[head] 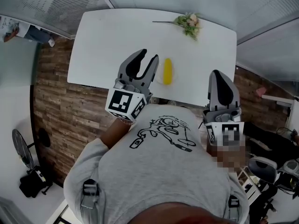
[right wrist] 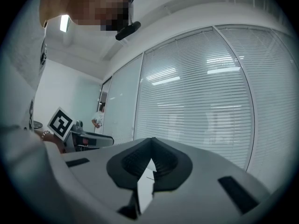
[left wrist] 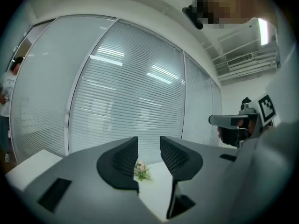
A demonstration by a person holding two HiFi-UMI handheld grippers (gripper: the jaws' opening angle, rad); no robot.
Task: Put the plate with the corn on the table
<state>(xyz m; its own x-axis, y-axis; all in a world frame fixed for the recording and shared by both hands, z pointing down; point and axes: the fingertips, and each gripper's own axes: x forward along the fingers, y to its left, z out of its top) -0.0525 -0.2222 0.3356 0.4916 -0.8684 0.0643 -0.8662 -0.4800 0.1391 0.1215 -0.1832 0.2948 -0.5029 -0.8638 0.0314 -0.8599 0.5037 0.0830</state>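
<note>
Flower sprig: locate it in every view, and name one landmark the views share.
Head view: the flower sprig lies at the far edge of the white table, upper centre-right.
Left gripper view: low centre, the flower sprig shows through the open gap of the left gripper.
Right gripper view: not in it.
Shared landmark: the slatted blinds beyond the table.

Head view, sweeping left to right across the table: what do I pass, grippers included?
left gripper → corn → flowers → right gripper
</note>
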